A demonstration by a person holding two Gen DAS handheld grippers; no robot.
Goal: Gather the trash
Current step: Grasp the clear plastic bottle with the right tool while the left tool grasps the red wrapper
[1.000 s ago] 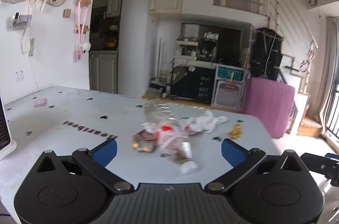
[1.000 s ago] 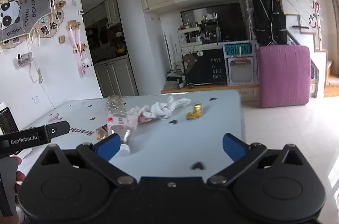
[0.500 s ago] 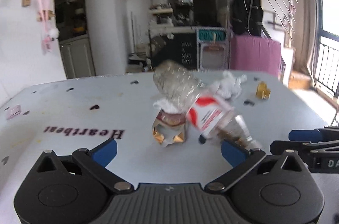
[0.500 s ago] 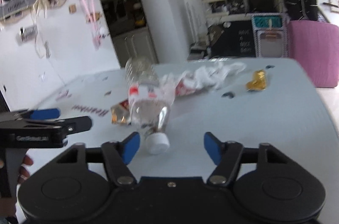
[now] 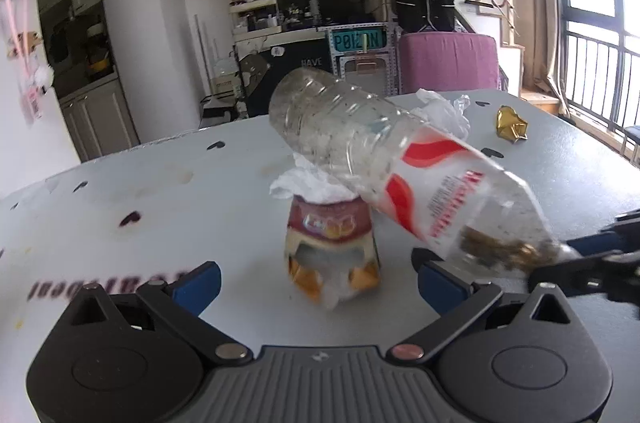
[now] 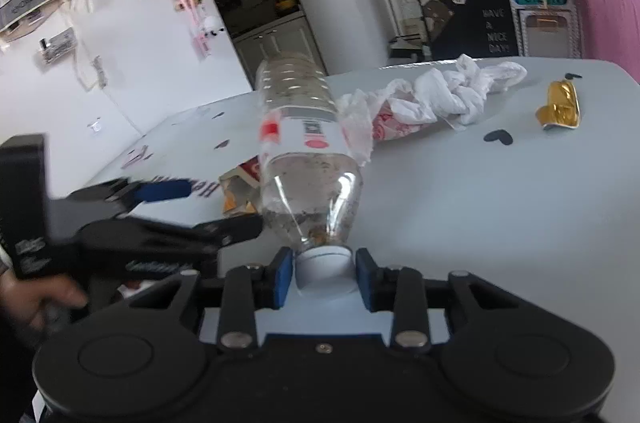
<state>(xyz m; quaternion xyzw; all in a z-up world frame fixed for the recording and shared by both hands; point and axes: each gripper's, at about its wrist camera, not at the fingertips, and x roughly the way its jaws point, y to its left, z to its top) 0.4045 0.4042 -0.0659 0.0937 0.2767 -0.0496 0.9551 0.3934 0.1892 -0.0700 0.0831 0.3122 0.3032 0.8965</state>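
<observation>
The right tongs (image 6: 325, 275) have just been closing and now pinch the white cap (image 6: 325, 265) of the plastic bottle (image 6: 298, 151), its long axis running straight away, base far. The left tongs (image 5: 316, 277) gape wide; a blurred snack wrapper (image 5: 332, 243) lies between them on the grey table (image 6: 500, 203), part-hidden by crumpled tissue (image 5: 310, 183).

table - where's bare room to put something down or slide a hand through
Bare table lies right of the bottle, between it and the gold wrapper. It is crowded around the bottle: snack packet, crumpled white bag, both grippers.
</observation>
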